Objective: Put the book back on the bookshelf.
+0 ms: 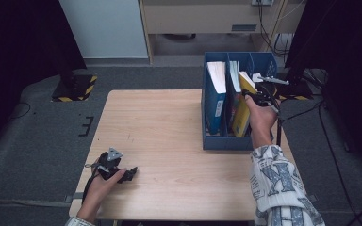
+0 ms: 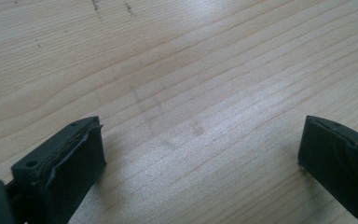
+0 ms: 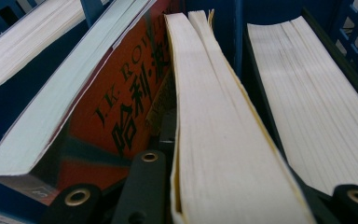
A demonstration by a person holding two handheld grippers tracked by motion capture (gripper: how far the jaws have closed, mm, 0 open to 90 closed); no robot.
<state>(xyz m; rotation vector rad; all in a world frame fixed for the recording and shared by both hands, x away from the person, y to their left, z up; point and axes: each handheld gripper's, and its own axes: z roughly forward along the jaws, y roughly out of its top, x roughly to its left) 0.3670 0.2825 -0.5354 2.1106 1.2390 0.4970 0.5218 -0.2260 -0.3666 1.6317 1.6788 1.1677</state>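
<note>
Right gripper (image 1: 259, 96) clamps the yellow book (image 3: 223, 140) between its jaws, inside the blue file rack (image 1: 226, 141); an orange book (image 3: 116, 116) leans just beside it. Left gripper (image 1: 131, 173) rests on the wooden table (image 2: 191, 70), jaws spread wide, holding nothing.

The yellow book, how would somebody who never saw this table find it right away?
Look for the blue file rack on the wooden table's right side, with books standing in its slots. The yellow book leans in the middle slot, clamped by the right gripper. Its bright yellow cover sets it apart from the blue book and the orange book beside it.
</note>
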